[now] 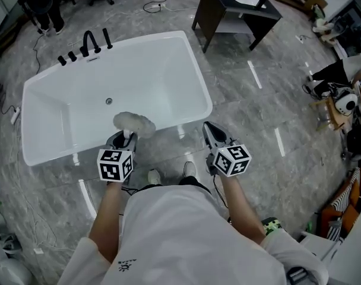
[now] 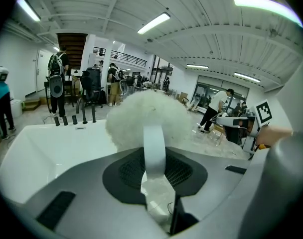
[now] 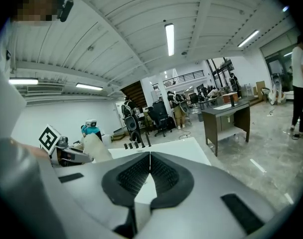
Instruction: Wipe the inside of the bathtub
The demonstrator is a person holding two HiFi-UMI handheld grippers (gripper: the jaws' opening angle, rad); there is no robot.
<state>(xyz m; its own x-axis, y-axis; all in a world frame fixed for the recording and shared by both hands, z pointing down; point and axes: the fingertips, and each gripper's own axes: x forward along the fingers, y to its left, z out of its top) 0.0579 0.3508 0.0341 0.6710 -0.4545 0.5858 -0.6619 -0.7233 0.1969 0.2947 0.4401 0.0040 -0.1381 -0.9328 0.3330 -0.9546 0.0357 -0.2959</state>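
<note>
A white freestanding bathtub (image 1: 44, 108) lies on the floor in front of me, with black taps (image 1: 85, 45) on its far rim and a drain (image 1: 108, 101) in its bottom. My left gripper (image 1: 126, 136) is shut on the white handle (image 2: 153, 146) of a fluffy white duster (image 1: 133, 122), whose head hangs over the tub's near rim. From the left gripper view the duster (image 2: 147, 117) fills the space just past the jaws. My right gripper (image 1: 211, 132) hovers over the floor right of the tub, shut with nothing in it; its jaws (image 3: 149, 169) meet tip to tip.
A dark desk (image 1: 234, 13) stands beyond the tub's far right corner. Cables (image 1: 152, 6) run across the grey marble floor. Boxes and clutter (image 1: 341, 105) crowd the right side. People and office chairs (image 2: 91, 86) stand in the background.
</note>
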